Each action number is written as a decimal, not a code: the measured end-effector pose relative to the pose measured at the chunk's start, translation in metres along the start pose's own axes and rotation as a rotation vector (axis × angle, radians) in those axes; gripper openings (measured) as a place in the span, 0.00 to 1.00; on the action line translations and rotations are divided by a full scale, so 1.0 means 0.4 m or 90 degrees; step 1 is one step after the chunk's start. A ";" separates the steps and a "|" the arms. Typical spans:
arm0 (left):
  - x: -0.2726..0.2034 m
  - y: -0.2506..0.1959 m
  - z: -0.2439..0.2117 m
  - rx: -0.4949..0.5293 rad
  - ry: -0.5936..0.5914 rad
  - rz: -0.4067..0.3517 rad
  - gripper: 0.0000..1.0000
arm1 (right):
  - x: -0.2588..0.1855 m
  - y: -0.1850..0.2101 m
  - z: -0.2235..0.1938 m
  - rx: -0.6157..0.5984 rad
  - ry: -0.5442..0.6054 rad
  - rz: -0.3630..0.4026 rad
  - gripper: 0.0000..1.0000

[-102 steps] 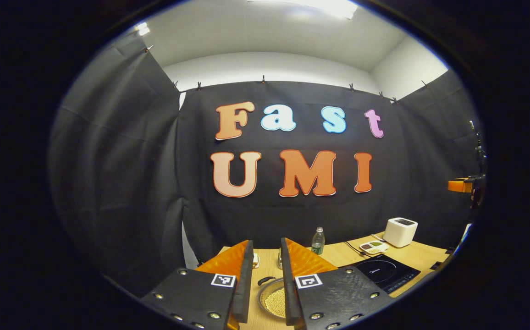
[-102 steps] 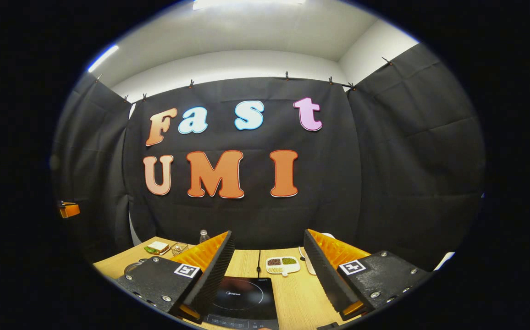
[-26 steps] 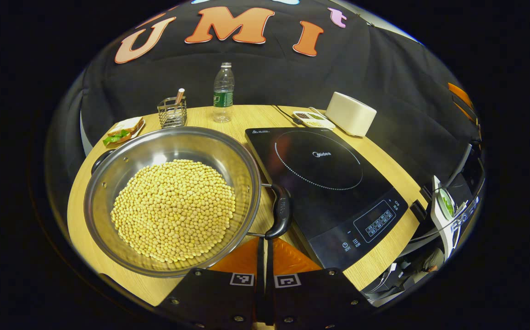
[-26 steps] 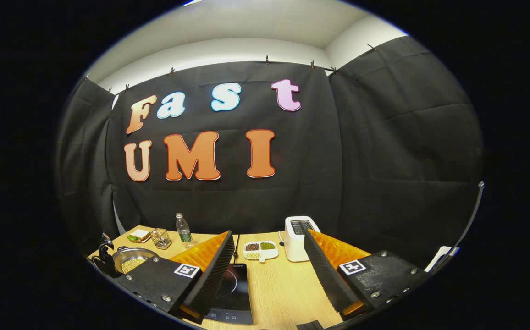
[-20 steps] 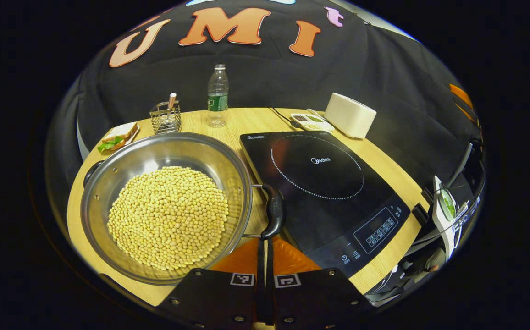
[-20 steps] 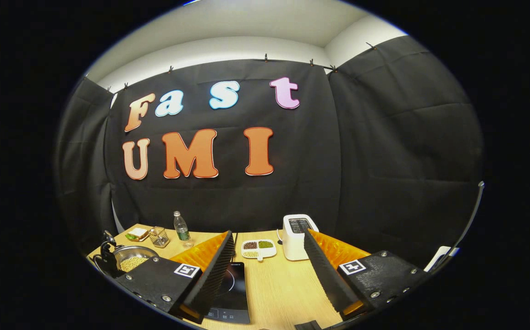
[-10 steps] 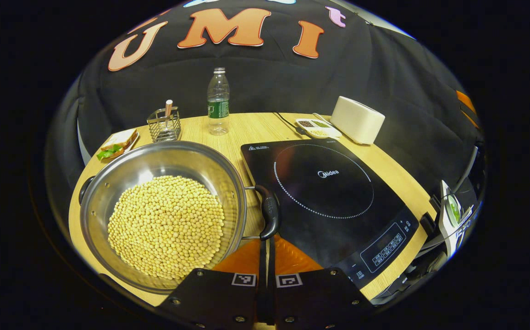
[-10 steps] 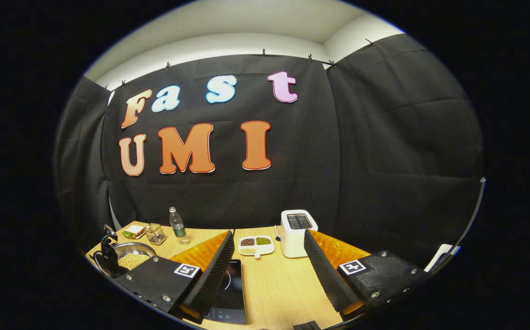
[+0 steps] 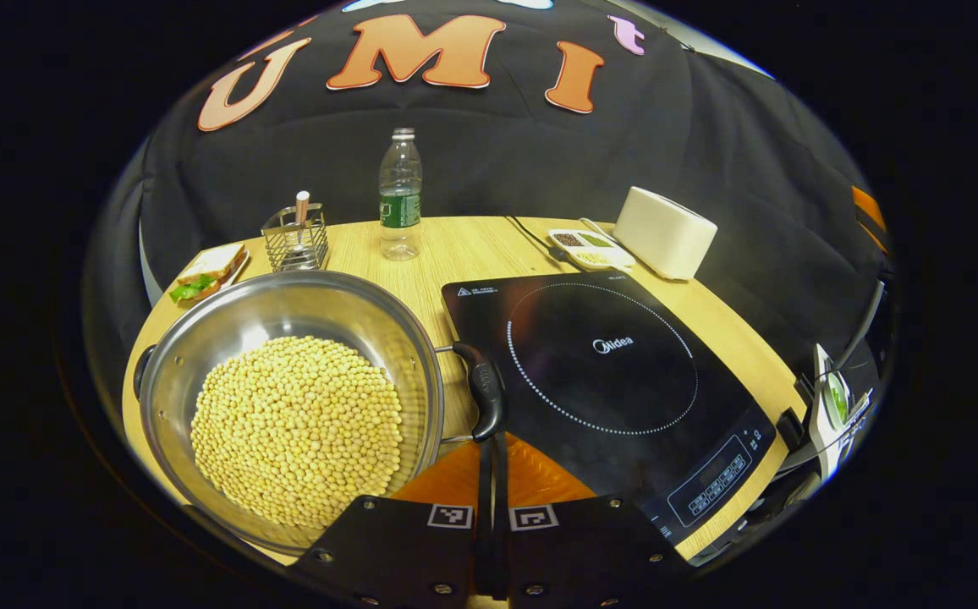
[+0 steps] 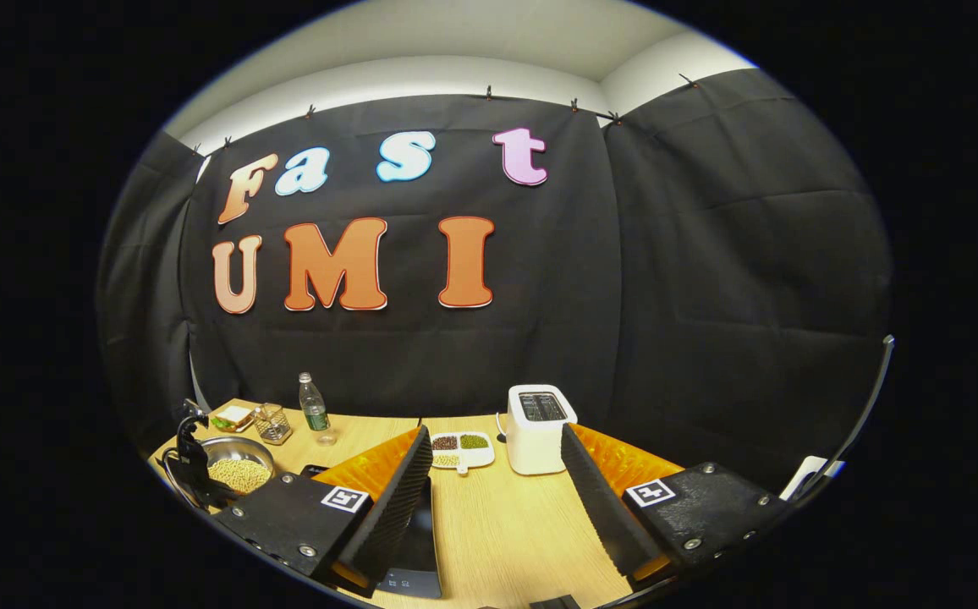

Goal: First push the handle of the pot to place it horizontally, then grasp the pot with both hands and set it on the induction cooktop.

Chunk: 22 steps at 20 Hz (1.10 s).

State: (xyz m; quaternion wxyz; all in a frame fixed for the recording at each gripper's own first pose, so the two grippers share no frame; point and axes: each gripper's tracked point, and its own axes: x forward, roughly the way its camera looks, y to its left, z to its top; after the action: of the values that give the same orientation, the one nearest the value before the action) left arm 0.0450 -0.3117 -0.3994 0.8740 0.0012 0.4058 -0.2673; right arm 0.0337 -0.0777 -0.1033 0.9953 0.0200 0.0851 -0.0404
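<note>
A steel pot [image 9: 201,338] full of yellow beans stands on the wooden table, left of the black induction cooktop [image 9: 607,364]. Its black right handle [image 9: 486,396] lies between the pot and the cooktop's edge. My left gripper [image 9: 491,441] is shut with nothing between its fingers, and its tip touches the near end of that handle. The pot's other handle [image 9: 140,372] peeks out at the far left rim. In the right gripper view my right gripper [image 10: 495,436] stands open above the table, well to the right of the pot [image 10: 235,472] and cooktop [image 10: 417,533].
At the back of the table stand a water bottle [image 9: 400,194], a wire holder [image 9: 296,237], a sandwich on a plate [image 9: 201,275], a white toaster [image 9: 665,233] and a divided dish of beans [image 9: 586,245]. A cable runs behind the cooktop.
The left gripper came down from a high, open pose and now stays shut at the pot's right handle, which has swung left and away. The right gripper drifted, still open.
</note>
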 end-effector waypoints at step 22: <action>-0.397 0.575 0.088 -0.061 -0.180 0.164 0.01 | 0.015 0.473 -0.015 -0.021 0.035 0.129 0.95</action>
State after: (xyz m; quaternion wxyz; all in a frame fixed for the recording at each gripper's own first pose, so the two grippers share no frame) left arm 0.0939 -0.0481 -0.3125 0.9484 -0.0263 0.2878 -0.1307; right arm 0.0543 0.1104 -0.1041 0.9918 0.0130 0.1106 0.0624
